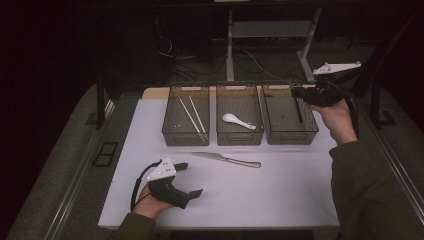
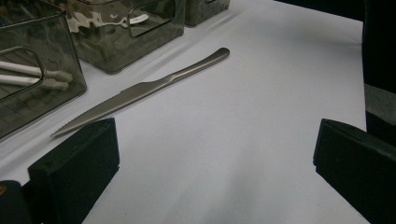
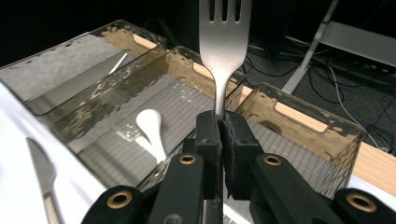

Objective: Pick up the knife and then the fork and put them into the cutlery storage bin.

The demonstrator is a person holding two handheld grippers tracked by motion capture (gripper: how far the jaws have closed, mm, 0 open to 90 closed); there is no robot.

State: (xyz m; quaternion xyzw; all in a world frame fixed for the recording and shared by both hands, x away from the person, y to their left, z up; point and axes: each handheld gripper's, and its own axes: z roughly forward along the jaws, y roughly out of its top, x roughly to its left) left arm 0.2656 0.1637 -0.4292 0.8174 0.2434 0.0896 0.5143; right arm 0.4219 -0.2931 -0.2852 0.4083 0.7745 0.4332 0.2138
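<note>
Brushed matt metal fork (image 3: 224,46) and knife (image 2: 140,91); glossy white ceramic-looking spoon (image 3: 150,126); smoky translucent plastic bins (image 1: 240,137), ribbed floors; smooth matt white table cover (image 1: 260,190); matt black gripper pads (image 3: 219,140).

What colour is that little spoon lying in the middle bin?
White. The spoon shows best in the right gripper view, pale against the smoky, see-through middle bin.

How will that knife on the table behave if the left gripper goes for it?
The knife looks like one piece of brushed metal, so probably stiff and slippery. It lies flat on the white table, leaving little to get under. The open left gripper might pinch its thicker handle best.
</note>
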